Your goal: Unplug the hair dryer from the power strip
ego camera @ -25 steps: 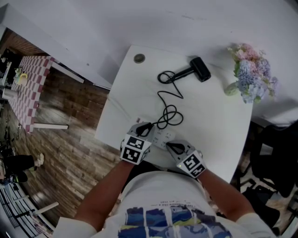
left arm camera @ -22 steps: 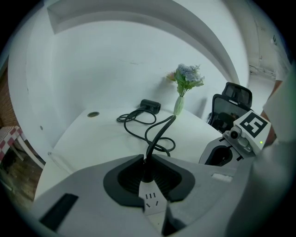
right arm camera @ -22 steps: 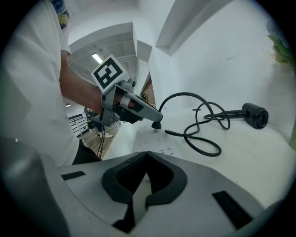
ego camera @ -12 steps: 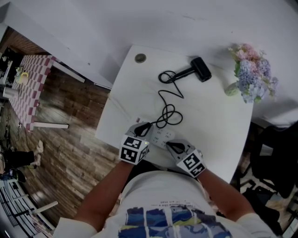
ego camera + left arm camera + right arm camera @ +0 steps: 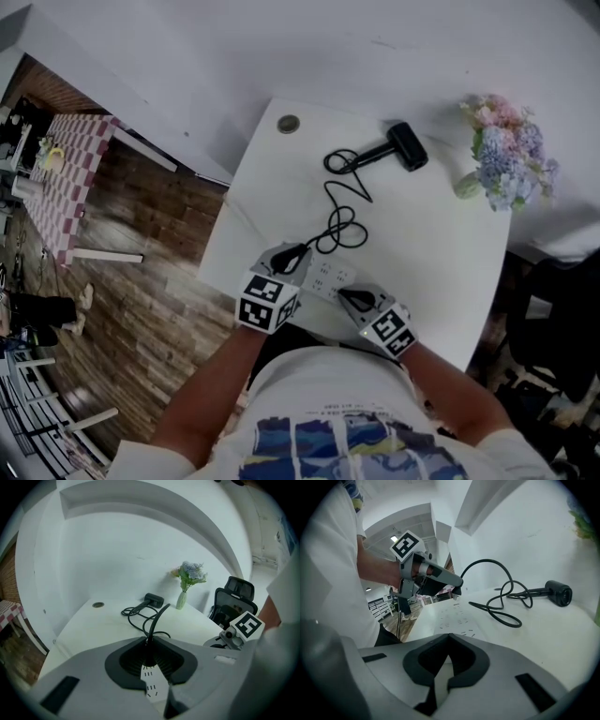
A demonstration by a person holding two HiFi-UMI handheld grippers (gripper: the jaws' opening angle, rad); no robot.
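A black hair dryer lies at the table's far side, and its black cable loops back toward me. My left gripper is shut on the cable's black plug, which hangs just above the white power strip. In the left gripper view the cable rises from between the jaws, with the strip's sockets below them. My right gripper is shut on the strip's near end, low on the table.
A vase of pink and blue flowers stands at the table's far right corner. A round grommet sits at the far left corner. A black office chair stands beyond the right edge. Wooden floor lies to the left.
My left gripper has risen a little with the plug in it, lifting the plug off the strip. The right gripper and the strip have stayed put.
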